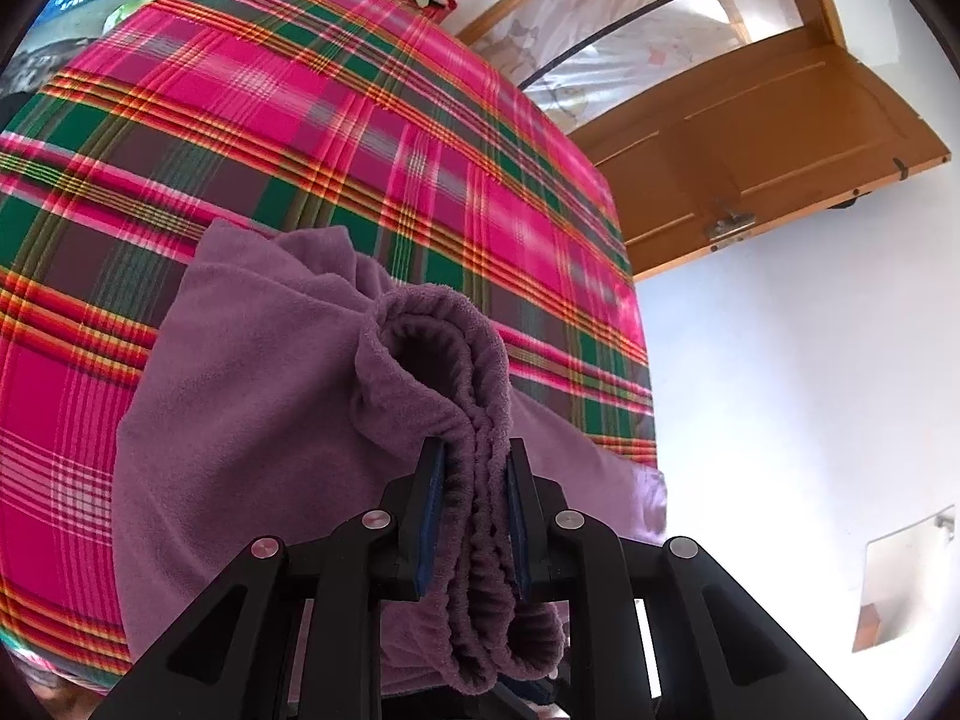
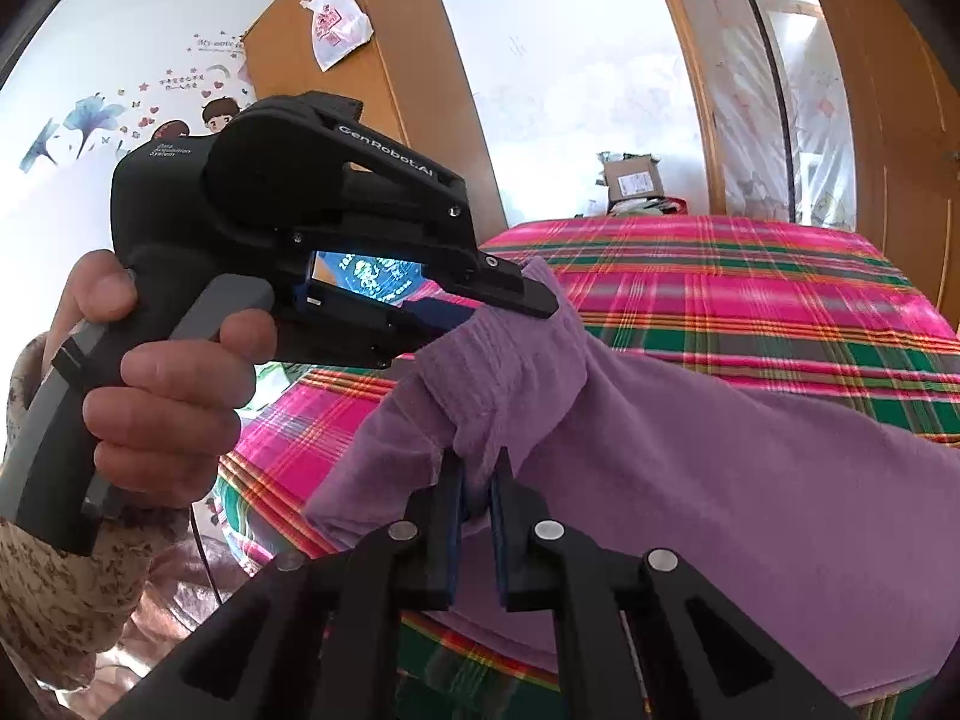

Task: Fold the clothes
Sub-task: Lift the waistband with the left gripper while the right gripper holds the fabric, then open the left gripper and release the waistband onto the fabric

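A purple fleece garment (image 1: 252,372) hangs over the bed with the pink plaid cover (image 1: 300,120). My left gripper (image 1: 474,450) is shut on its gathered elastic hem (image 1: 474,360), which bunches between the blue pads. In the right wrist view the same garment (image 2: 690,468) drapes to the right, above the plaid bed (image 2: 750,276). My right gripper (image 2: 477,462) is shut on a fold of it. The left gripper (image 2: 510,312) shows there too, clamped on the cloth's upper corner and held by a person's hand (image 2: 168,384).
A wooden door (image 1: 750,138) stands open to the right of the bed. At the bed's far end lies a cardboard box (image 2: 633,180) with clutter. A wardrobe (image 2: 372,90) with a hanging plastic bag (image 2: 336,24) stands behind. The patterned sleeve (image 2: 54,588) is at lower left.
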Action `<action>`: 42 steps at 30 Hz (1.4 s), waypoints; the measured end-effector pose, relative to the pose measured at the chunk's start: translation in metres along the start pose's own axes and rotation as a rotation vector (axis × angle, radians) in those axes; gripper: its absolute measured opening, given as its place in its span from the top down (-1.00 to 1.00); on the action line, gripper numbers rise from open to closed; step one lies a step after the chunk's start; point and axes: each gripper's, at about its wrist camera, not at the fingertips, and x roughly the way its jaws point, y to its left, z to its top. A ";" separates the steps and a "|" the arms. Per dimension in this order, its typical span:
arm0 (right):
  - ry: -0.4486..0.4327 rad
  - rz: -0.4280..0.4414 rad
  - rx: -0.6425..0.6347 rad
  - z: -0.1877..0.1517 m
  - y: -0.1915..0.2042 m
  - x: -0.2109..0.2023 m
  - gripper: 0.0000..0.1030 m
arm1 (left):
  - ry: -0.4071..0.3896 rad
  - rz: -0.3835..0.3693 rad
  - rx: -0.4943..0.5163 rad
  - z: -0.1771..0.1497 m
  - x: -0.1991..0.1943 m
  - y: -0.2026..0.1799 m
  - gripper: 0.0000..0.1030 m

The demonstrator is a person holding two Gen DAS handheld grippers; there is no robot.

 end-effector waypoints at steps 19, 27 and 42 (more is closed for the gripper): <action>0.060 0.019 -0.030 -0.014 -0.020 0.003 0.03 | 0.084 0.074 0.059 -0.001 0.035 -0.019 0.51; 0.101 0.049 0.055 -0.016 -0.045 0.011 0.00 | 0.116 0.036 0.049 0.004 0.040 -0.017 0.47; 0.137 0.230 0.328 -0.012 -0.102 0.021 -0.07 | 0.043 0.000 0.023 0.023 -0.001 0.007 0.40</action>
